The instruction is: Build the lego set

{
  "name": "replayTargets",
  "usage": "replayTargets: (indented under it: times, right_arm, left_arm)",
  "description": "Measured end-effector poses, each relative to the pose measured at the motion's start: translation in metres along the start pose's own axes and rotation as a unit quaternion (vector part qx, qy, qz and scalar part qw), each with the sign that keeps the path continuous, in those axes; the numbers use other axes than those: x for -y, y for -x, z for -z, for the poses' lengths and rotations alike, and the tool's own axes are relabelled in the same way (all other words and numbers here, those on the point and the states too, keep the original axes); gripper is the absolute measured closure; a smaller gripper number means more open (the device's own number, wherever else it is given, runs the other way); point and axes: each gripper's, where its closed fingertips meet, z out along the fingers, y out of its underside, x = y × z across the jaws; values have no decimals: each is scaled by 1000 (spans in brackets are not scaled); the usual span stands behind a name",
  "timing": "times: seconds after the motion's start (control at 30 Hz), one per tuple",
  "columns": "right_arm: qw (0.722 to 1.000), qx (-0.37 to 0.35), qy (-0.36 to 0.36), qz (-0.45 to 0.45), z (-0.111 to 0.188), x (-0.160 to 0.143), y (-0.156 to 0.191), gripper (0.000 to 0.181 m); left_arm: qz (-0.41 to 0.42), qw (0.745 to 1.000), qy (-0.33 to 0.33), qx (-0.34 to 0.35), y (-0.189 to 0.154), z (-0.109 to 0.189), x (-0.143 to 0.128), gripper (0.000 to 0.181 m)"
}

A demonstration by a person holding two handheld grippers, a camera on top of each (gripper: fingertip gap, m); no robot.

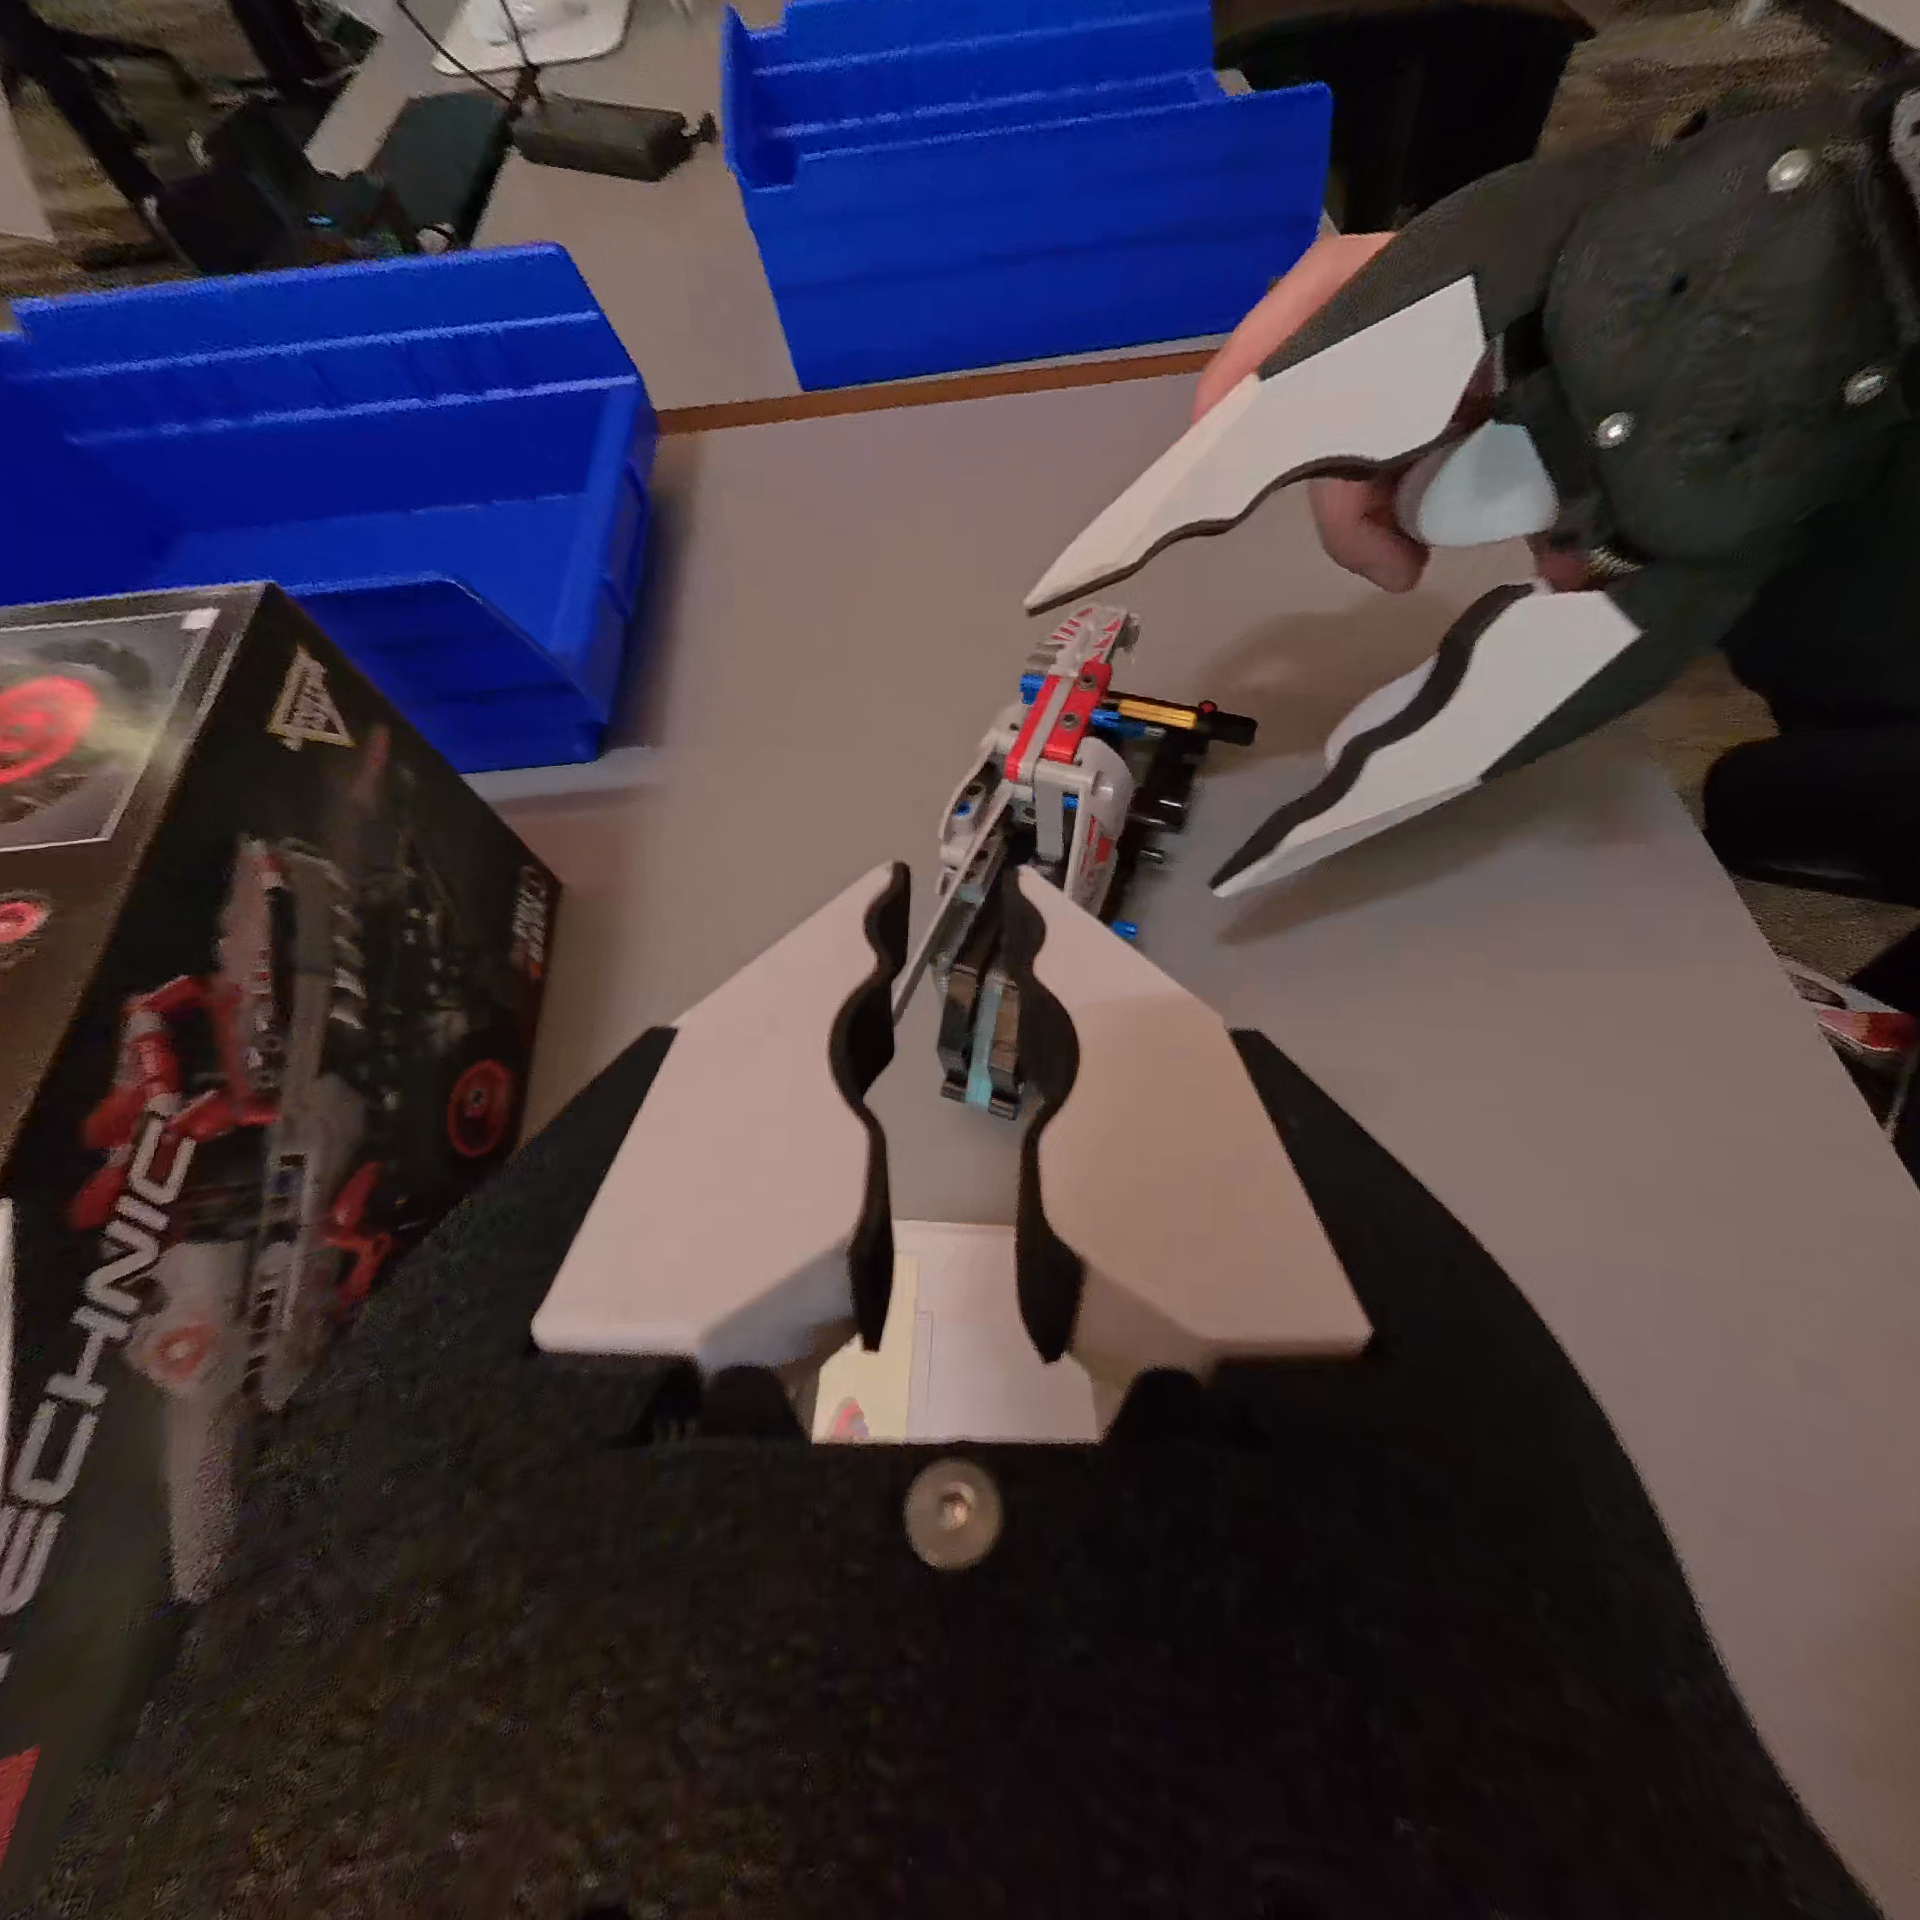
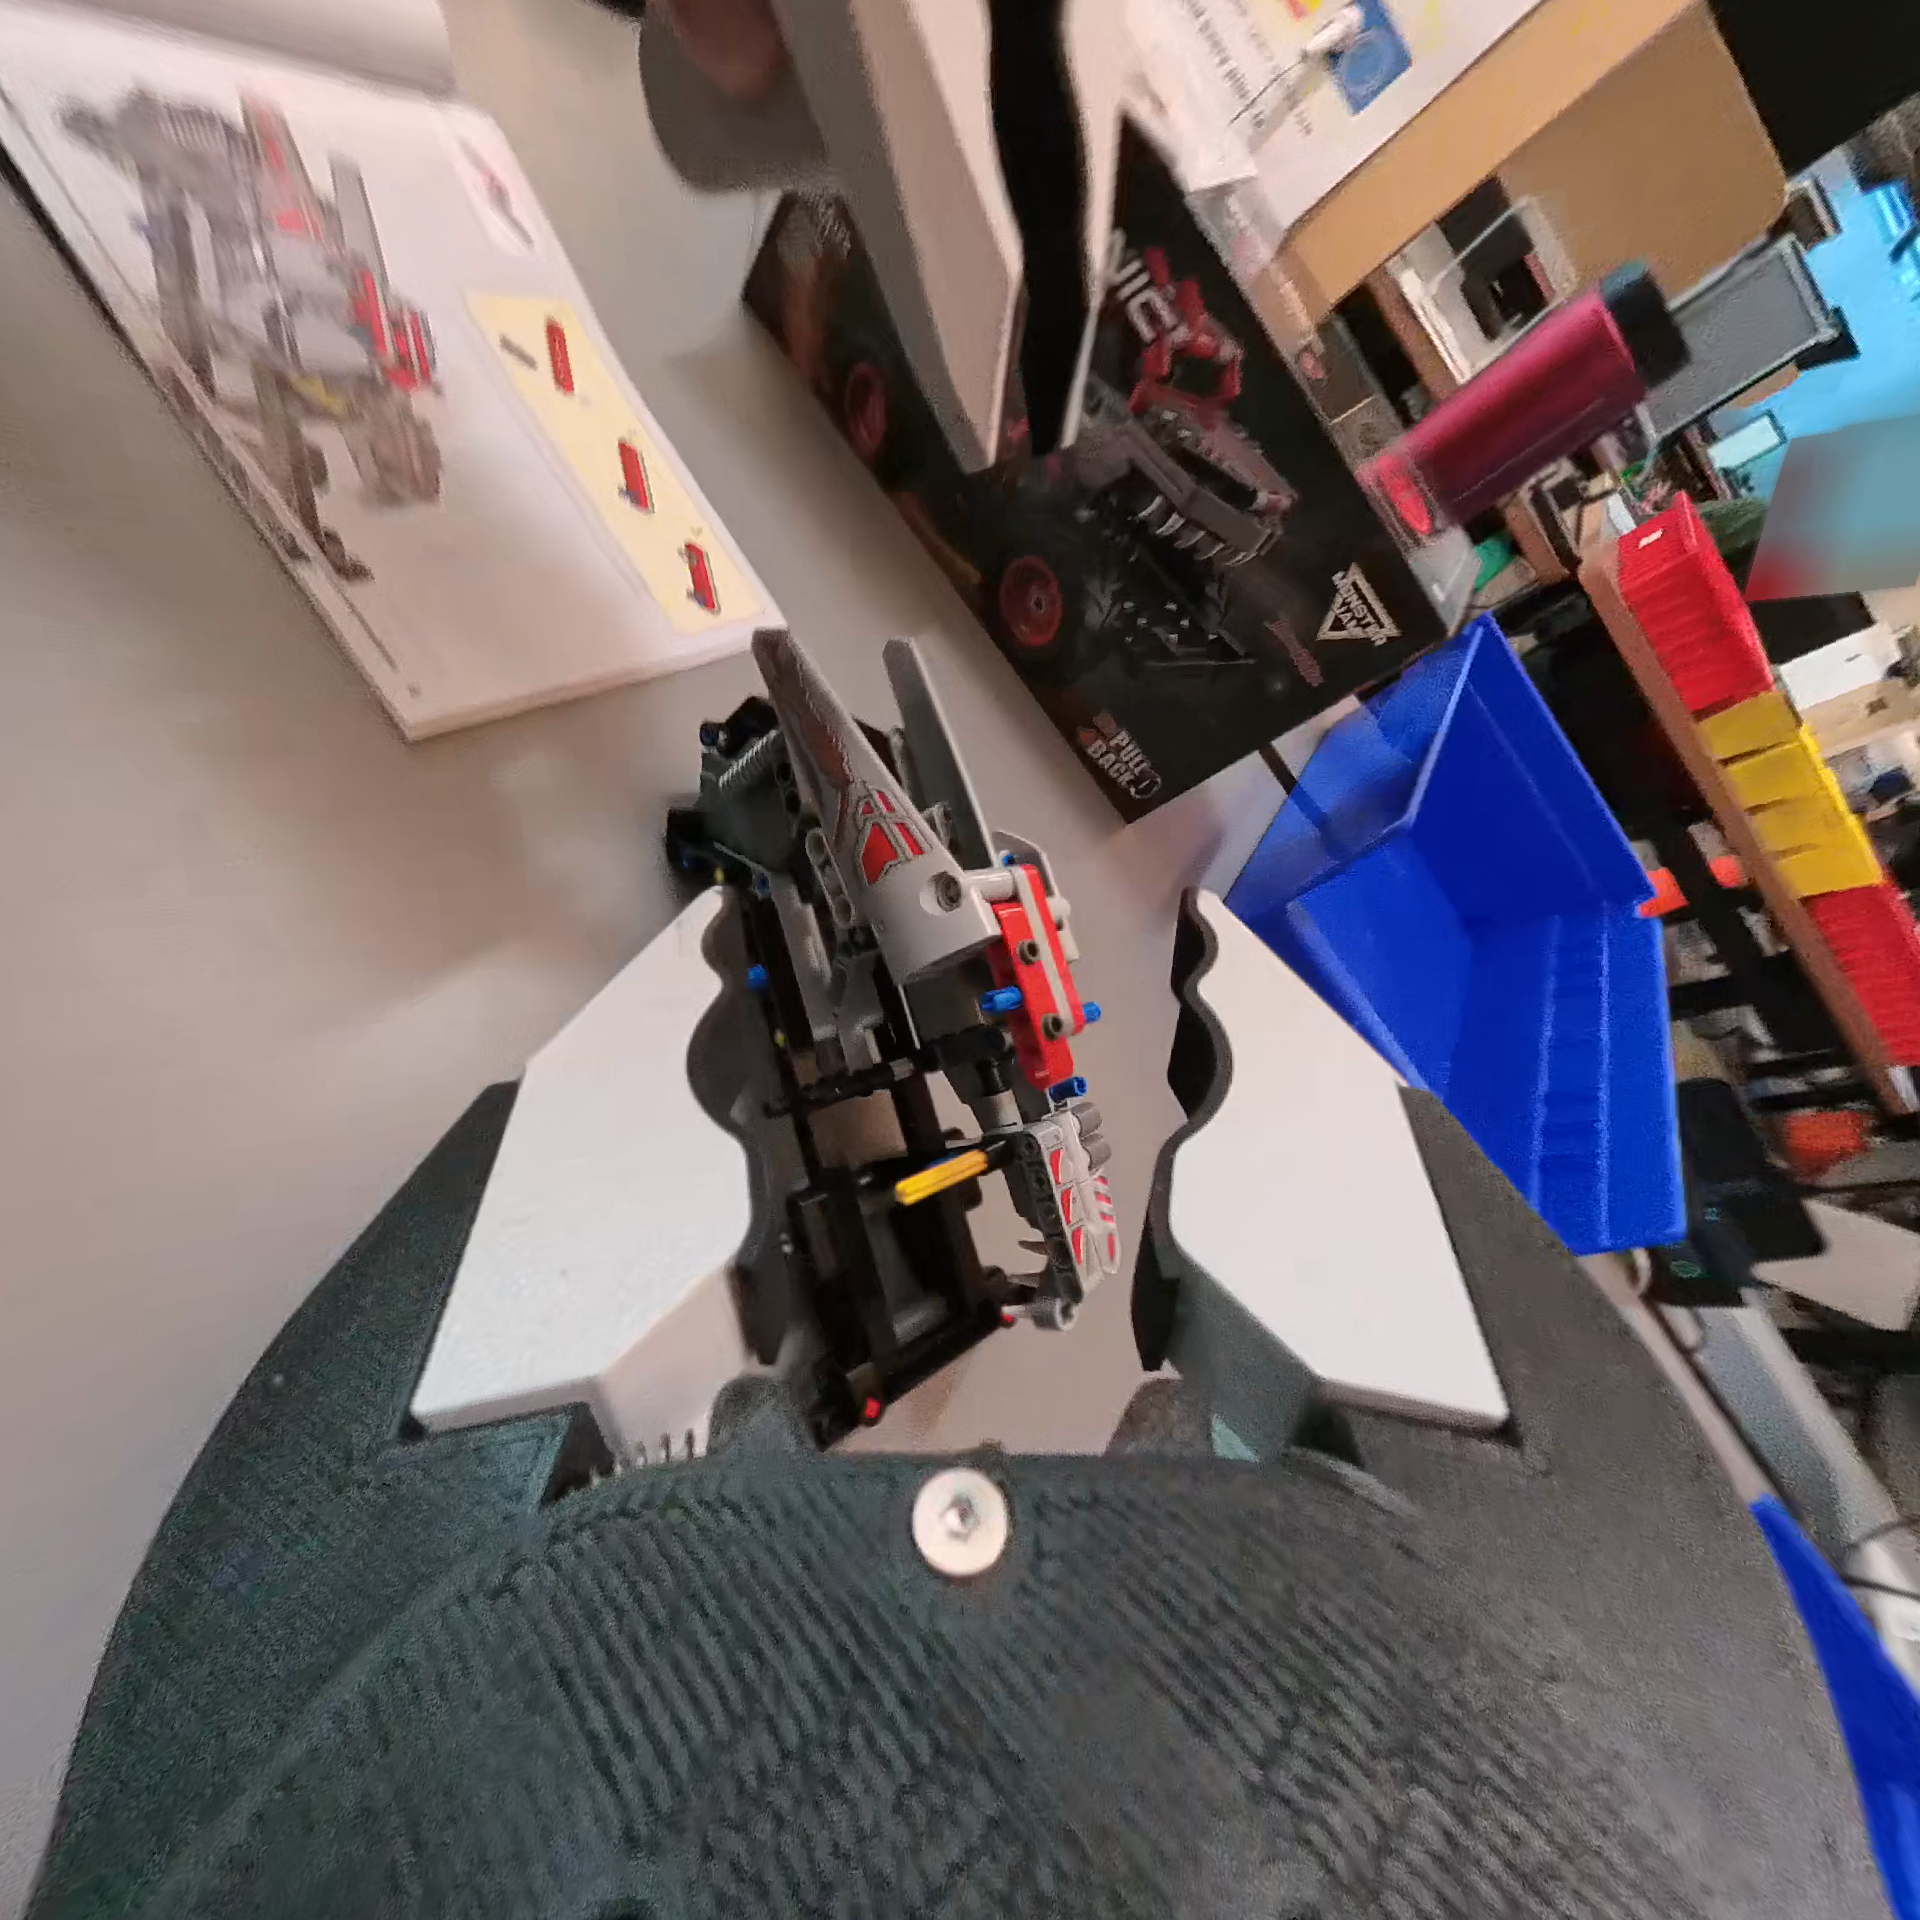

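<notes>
A partly built lego model (image 1: 1049,769), grey and black with red panels and blue pins, lies on the grey table (image 1: 831,540). My left gripper (image 1: 958,871) hovers over its near end, fingers a narrow gap apart and holding nothing. It also shows in the right wrist view (image 2: 1023,447), clear of the model (image 2: 914,1039). My right gripper (image 2: 956,904) is wide open with the model between its fingers. Its left pad (image 2: 717,1039) is close to the black frame. In the left wrist view the right gripper (image 1: 1122,743) comes in from the right above the model.
The lego box (image 1: 208,935) stands left of the model, also in the right wrist view (image 2: 1143,468). Blue bins (image 1: 312,468) (image 1: 1018,208) stand behind; one shows in the right wrist view (image 2: 1455,987). An open instruction booklet (image 2: 364,364) lies near. The table edge (image 1: 1766,987) runs at the right. About 8 centimeters separates my left fingertips from my right.
</notes>
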Motion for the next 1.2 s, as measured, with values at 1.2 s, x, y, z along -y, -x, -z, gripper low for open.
replayTargets:
  times: [1.2]
  right_arm:
    - [989, -50, -29, -138, 25, 9, -15, 106]
  left_arm:
    - [-36, 999, -3, 10, -8, 4, 8, 167]
